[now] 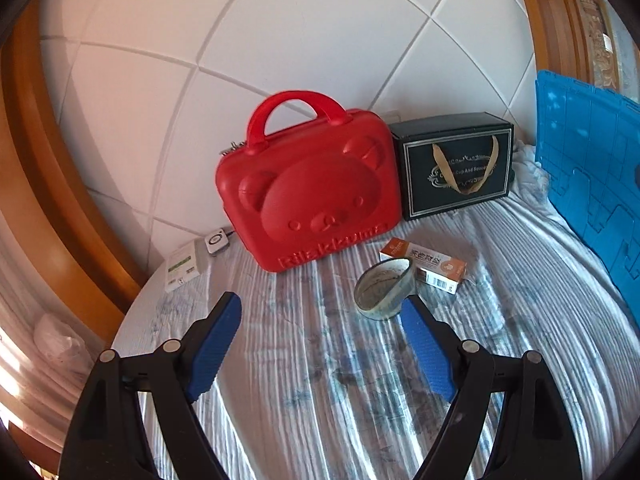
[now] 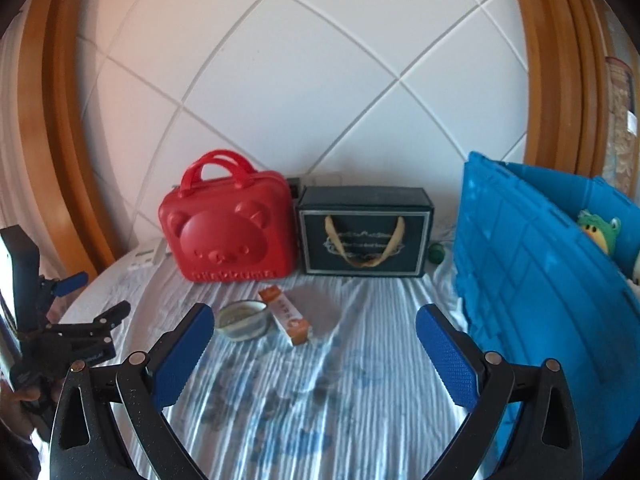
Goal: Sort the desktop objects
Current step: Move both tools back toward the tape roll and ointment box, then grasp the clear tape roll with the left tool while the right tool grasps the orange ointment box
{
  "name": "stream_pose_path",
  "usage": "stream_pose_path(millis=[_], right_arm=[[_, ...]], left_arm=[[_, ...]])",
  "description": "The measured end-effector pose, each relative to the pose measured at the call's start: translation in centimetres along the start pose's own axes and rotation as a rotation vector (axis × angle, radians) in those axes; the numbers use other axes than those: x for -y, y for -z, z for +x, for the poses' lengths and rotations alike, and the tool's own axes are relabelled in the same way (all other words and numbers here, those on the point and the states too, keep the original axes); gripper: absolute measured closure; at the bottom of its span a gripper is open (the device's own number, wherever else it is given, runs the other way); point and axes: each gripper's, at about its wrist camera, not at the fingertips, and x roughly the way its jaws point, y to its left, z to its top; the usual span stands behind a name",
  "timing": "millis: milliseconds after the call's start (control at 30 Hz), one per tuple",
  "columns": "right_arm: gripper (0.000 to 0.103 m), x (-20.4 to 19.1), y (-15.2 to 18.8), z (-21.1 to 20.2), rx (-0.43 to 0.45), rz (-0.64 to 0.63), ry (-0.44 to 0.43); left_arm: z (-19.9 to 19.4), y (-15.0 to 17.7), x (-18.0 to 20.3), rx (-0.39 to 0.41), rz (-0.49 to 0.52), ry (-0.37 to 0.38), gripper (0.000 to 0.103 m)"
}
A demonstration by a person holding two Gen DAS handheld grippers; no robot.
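A roll of clear tape (image 1: 384, 290) lies on the striped cloth, and a small orange-and-white carton (image 1: 424, 266) lies just behind it. My left gripper (image 1: 320, 302) is open and holds nothing; its right fingertip (image 1: 412, 312) sits just in front of the roll. My right gripper (image 2: 315, 312) is open too, hanging over the cloth with nothing between its jaws. From there the tape roll (image 2: 242, 320) and the carton (image 2: 286, 316) lie a little ahead, towards its left finger. The left gripper (image 2: 96, 296) shows at the far left edge, held by a hand.
A red bear-faced case (image 1: 312, 192) and a dark gift box (image 1: 454, 164) stand against the tiled wall. A blue crate (image 2: 540, 280) on the right holds a green plush toy (image 2: 600, 230). A white charger (image 1: 184, 266) and a small white device (image 1: 216, 242) lie at the far left.
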Motion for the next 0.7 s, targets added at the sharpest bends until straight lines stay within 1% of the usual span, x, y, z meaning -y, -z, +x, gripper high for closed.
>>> stream_pose_path(millis=[167, 267, 333, 400, 467, 533, 600, 700], right_arm=[[0.0, -1.3, 0.6, 6.7, -0.111, -0.082, -0.075], [0.0, -1.7, 1.2, 11.0, -0.166, -0.132, -0.101], [0.001, -1.7, 1.7, 14.3, -0.222, -0.154, -0.102], [0.001, -1.4, 2.1, 17.4, -0.272, -0.164, -0.117], [0.003, -1.0, 2.6, 20.8, -0.322, -0.176, -0.126], [0.012, -0.7, 3.2, 23.9, -0.369, -0.194, -0.135], [0.017, -0.5, 3.8, 26.6, -0.413, -0.21, -0.142], [0.018, -0.3, 4.6, 29.6, -0.459, -0.222, -0.161]], left_arm=[[5.1, 0.3, 1.7, -0.054, 0.021, 0.097, 0.021], [8.4, 0.4, 3.0, -0.093, 0.074, 0.138, 0.021], [10.5, 0.5, 3.9, -0.117, 0.114, 0.161, 0.021], [12.7, 0.5, 4.7, -0.138, 0.144, 0.201, 0.021], [15.1, 0.5, 5.3, -0.171, 0.162, 0.254, 0.021], [17.3, 0.5, 5.7, -0.203, 0.176, 0.272, 0.021], [18.8, 0.5, 5.7, -0.223, 0.185, 0.287, 0.021], [20.5, 0.5, 5.4, -0.243, 0.185, 0.341, 0.021]])
